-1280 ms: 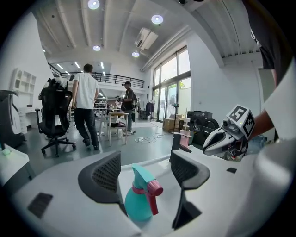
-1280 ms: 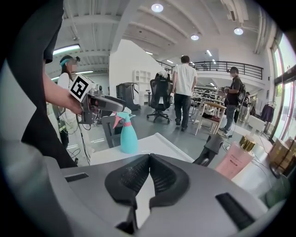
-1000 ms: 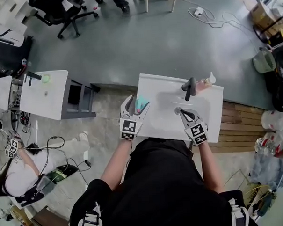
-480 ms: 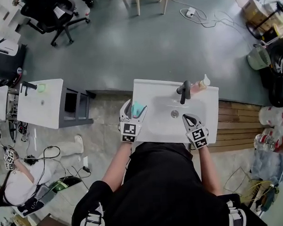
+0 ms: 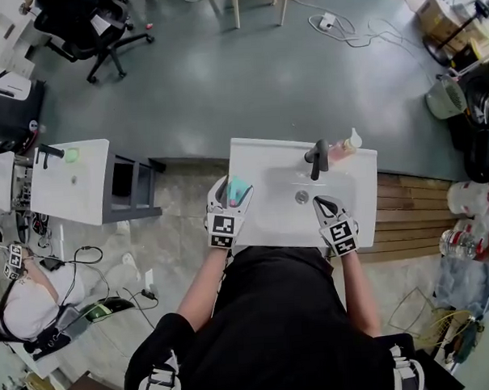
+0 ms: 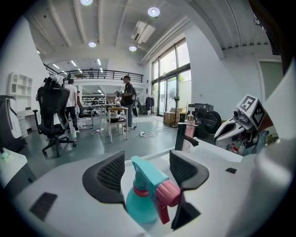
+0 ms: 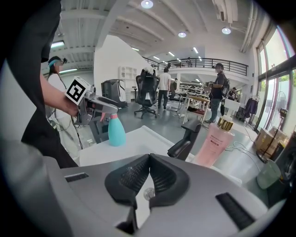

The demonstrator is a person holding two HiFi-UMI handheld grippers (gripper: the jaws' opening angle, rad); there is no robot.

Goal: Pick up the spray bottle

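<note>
Between left hand-held gripper (image 6: 147, 163) jaws: spray bottle (image 6: 142, 203); pink bottle (image 7: 213, 146) label unreadable.

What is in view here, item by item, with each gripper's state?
spray bottle: one, teal with pink nozzle, upright at the washbasin's left edge
washbasin: one, white, in front of the person
tap: one, black, at the washbasin's back
soap bottle: one, pink, right of the tap
second washstand: one, white, far left
office chair: one, black, floor at top left
left gripper: one, white and black, jaws apart either side of the spray bottle
right gripper: one, white and black, jaws together, empty, over the bowl
</note>
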